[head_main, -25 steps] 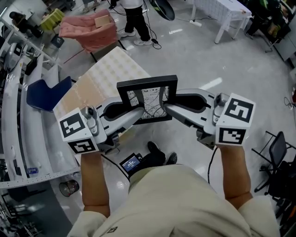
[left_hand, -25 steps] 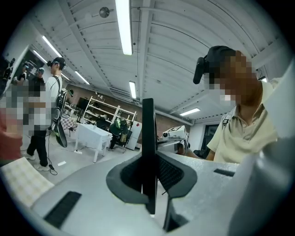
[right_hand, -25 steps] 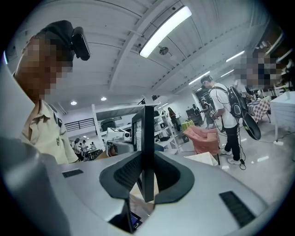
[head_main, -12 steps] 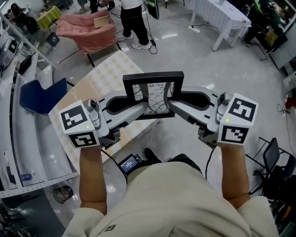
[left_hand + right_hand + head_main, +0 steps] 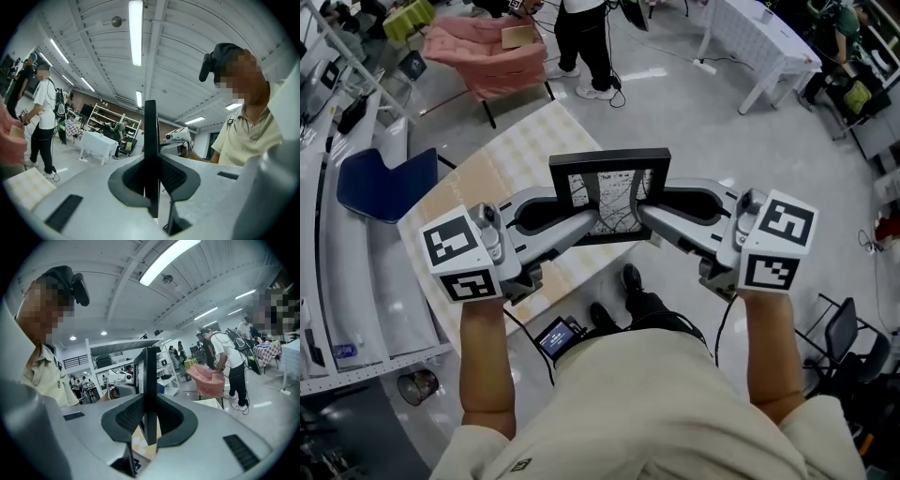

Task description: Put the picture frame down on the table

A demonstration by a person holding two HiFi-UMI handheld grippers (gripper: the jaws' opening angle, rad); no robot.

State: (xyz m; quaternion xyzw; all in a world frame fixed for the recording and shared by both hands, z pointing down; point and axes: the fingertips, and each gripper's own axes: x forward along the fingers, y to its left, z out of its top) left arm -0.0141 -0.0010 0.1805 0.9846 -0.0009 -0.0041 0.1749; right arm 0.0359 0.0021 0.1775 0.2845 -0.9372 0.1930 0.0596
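A black picture frame (image 5: 609,197) with a black-and-white line drawing hangs in the air between my two grippers. My left gripper (image 5: 584,223) is shut on its lower left side, and my right gripper (image 5: 643,214) is shut on its right side. The frame hangs over the near right edge of the beige patterned table (image 5: 492,173). In the left gripper view the frame (image 5: 150,140) shows edge-on, pinched in the left gripper (image 5: 152,187). The right gripper view has the same edge-on frame (image 5: 150,376) clamped in the right gripper (image 5: 149,420).
A pink armchair (image 5: 487,56) and a standing person (image 5: 586,37) are beyond the table. A blue chair (image 5: 384,183) and white racks (image 5: 337,281) stand at the left. A white table (image 5: 759,37) is at the back right, a black chair (image 5: 844,323) at the right.
Both grippers have carried the frame forward, and more of the table top now lies under and behind it. The grip on the frame is the same.
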